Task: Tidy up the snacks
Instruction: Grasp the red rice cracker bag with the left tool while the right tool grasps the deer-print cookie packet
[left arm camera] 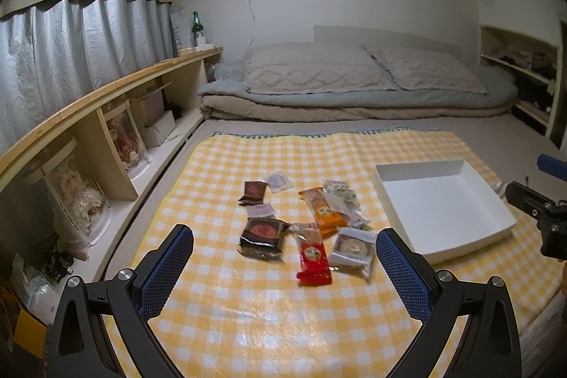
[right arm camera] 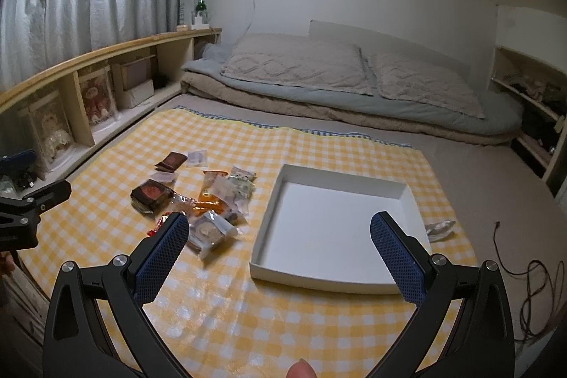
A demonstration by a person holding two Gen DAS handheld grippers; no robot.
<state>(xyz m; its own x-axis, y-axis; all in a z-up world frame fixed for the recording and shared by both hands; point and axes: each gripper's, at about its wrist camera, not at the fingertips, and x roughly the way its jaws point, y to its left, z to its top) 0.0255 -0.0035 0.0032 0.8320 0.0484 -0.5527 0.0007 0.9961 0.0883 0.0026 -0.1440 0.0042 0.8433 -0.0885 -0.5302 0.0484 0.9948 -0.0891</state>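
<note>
The left tool (left arm camera: 284,248) hovers low over the near part of the yellow-checked cloth (left arm camera: 248,317) spread on the bed, its blue-padded fingers (left arm camera: 166,271) spread wide apart with nothing between them, aimed at the snack pile. The right tool (right arm camera: 280,231) is held level above the cloth's near edge, fingers likewise wide apart and holding nothing; its left finger (right arm camera: 161,257) overlaps the near side of the pile while its right one stands before the white box (right arm camera: 264,245). A fingertip (right arm camera: 301,369) shows at the bottom of the right wrist view.

The snacks lie loose near the cloth's middle, left of the box: a red packet (left arm camera: 313,259) nearest, a clear-wrapped round pastry (left arm camera: 352,248) just beside it, a dark wrapped cake (left arm camera: 262,234), an orange packet (left arm camera: 324,211), a small brown packet (left arm camera: 253,192) and several pale sachets (left arm camera: 278,181) farther back. The box sits open toward the cloth's right edge with no snacks inside. A crumpled silvery wrapper (right arm camera: 439,229) lies just beyond its right wall.
</note>
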